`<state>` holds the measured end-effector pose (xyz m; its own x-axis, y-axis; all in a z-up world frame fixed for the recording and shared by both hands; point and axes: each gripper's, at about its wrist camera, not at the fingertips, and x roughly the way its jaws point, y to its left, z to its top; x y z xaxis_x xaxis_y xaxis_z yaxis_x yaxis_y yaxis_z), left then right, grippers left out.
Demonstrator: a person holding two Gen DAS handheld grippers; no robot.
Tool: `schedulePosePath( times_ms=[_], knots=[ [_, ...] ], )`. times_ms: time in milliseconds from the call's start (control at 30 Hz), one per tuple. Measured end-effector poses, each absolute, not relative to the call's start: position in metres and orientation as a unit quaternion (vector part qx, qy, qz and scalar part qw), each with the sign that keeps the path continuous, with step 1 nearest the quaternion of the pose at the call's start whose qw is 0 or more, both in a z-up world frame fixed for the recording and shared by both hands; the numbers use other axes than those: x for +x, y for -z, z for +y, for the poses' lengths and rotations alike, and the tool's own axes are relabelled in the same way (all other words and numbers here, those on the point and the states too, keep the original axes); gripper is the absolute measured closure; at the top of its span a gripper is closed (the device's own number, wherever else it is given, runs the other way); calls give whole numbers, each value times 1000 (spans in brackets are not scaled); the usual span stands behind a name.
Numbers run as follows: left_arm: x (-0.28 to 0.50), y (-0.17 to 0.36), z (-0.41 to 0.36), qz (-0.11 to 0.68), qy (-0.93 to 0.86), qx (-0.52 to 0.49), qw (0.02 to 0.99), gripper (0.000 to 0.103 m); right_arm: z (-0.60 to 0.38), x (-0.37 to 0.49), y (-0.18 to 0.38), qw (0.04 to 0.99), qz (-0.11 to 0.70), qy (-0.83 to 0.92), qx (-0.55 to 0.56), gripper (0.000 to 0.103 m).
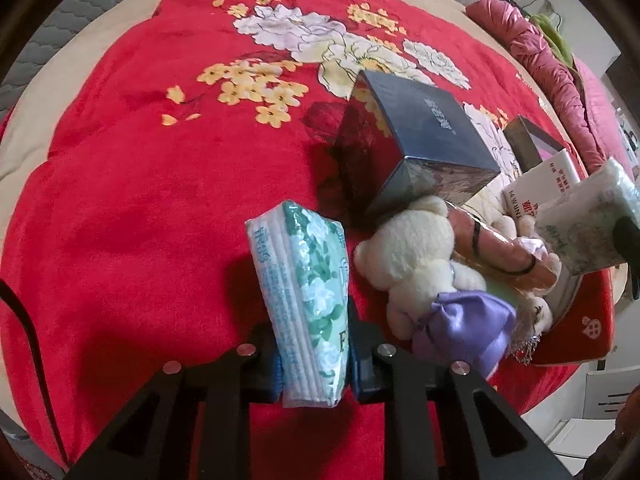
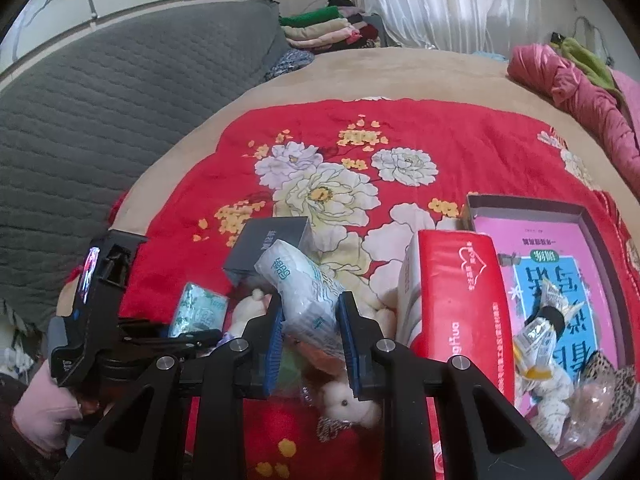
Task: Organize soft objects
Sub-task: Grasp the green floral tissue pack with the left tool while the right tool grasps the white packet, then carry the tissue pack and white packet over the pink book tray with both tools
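Left tool (image 1: 314, 354) grips a tissue pack (image 1: 306, 300) above the bed (image 1: 120, 200); right tool (image 2: 310, 334) grips another pack (image 2: 304, 300) over the toys (image 2: 352, 402). Slick wrappers may slip under light clamping.

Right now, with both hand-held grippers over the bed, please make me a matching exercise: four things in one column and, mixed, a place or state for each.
Things:
1. green floral tissue pack
2. blue-print tissue pack
3. white plush bear
4. red tissue package

Places or states:
A. lying on the red floral blanket, beside the dark box
B. clamped in the left hand-held gripper
C. standing upright next to the open tray with the pink book
D. clamped in the right hand-held gripper

Pairs: 1-B, 2-D, 3-A, 4-C
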<state>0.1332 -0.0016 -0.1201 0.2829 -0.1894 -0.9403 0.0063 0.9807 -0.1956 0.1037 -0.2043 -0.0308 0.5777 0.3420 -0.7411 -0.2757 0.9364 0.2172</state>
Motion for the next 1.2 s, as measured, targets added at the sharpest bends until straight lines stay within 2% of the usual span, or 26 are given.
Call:
schedulePosePath(
  times_ms=[433,1200],
  knots=[
    [103,60,9,541,44,-53,838,79,-207,88,20,889,418,-178,58,77],
    [63,-51,-61,446,97,-16,890,79,-240,48,-32,912,372,-156,74,77]
  ],
)
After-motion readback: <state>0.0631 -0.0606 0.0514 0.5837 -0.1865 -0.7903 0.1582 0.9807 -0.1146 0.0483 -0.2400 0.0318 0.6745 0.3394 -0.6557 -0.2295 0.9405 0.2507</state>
